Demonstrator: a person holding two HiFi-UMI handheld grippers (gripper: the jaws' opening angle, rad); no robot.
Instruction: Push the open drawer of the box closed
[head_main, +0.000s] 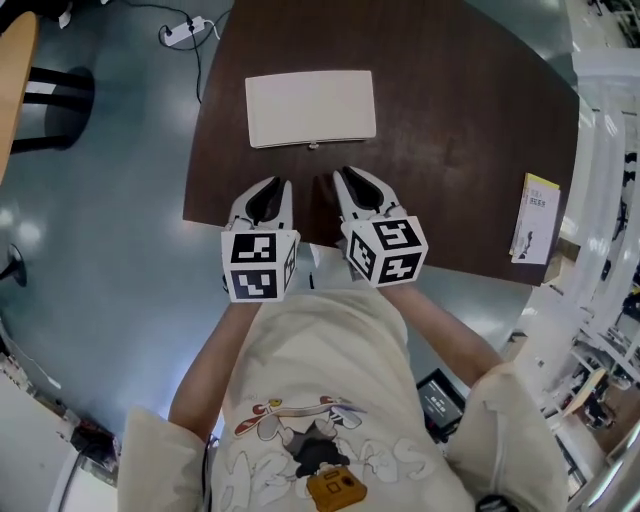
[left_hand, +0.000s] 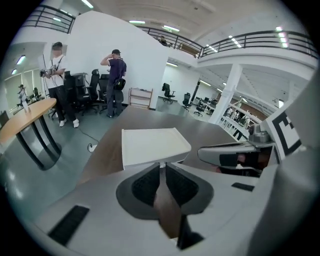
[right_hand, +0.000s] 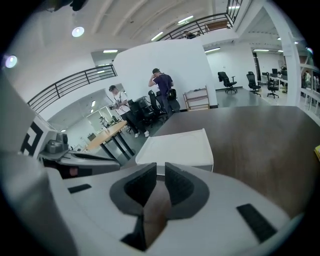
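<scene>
The flat white box lies on the dark brown table, its small knob facing me. No drawer sticks out from its front in the head view. My left gripper and right gripper hover side by side a short way in front of the box, touching nothing. The left gripper points at the box, its jaws a narrow slit apart and empty. The right gripper also faces the box, open by a slim gap with only the table showing through.
A yellow booklet lies at the table's right edge. A power strip and cable sit on the floor beyond the table's far left corner. A wooden table stands to the left. Two people stand among office chairs in the background.
</scene>
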